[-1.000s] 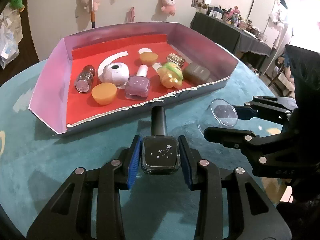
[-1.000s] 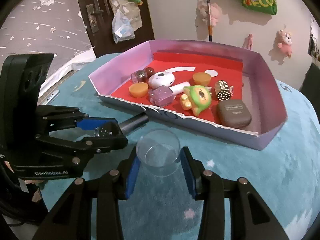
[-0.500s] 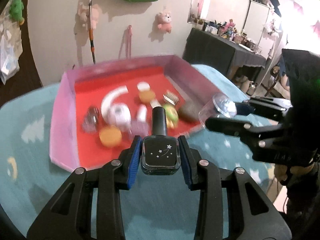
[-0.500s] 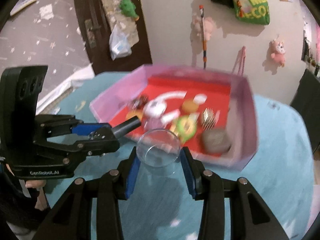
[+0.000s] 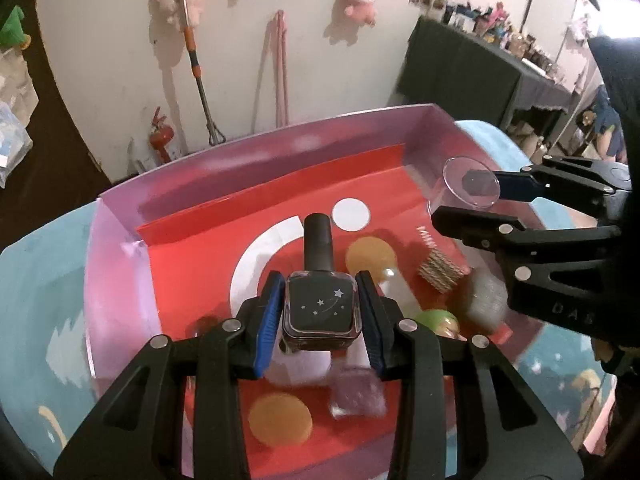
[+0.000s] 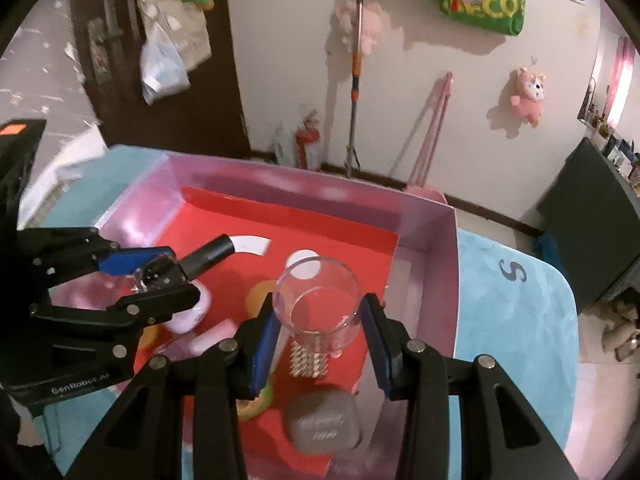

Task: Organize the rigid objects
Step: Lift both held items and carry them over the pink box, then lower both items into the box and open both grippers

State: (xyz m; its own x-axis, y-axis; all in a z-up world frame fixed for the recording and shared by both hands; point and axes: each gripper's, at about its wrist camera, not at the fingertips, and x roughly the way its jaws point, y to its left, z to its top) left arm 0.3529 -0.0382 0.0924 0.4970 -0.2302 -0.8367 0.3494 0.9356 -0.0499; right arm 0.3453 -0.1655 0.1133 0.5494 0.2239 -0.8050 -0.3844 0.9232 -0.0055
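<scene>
Black glass makes up the nail polish, a squat square bottle with small silver stars on its face and a long dark cap pointing away from the camera. The left gripper has its blue pads pressed to both sides of the bottle, jaws closed on it, and holds it in the air above the tray. The right gripper clamps a clear cup between its own blue pads, mouth tipped toward the camera, also above the tray, toward its right side.

Below them the tray has pale pink walls and a red floor with a white arc and a white dot printed on it. On that floor lie two orange discs, one near and one farther in, a lilac polish bottle, blurred, a white rounded case partly hidden under the left gripper, a green toy, a studded gold block and a grey-brown case near the front right corner. The tray sits on a blue mat. Behind it, a mop leans on the wall, where a pink plush hangs.
</scene>
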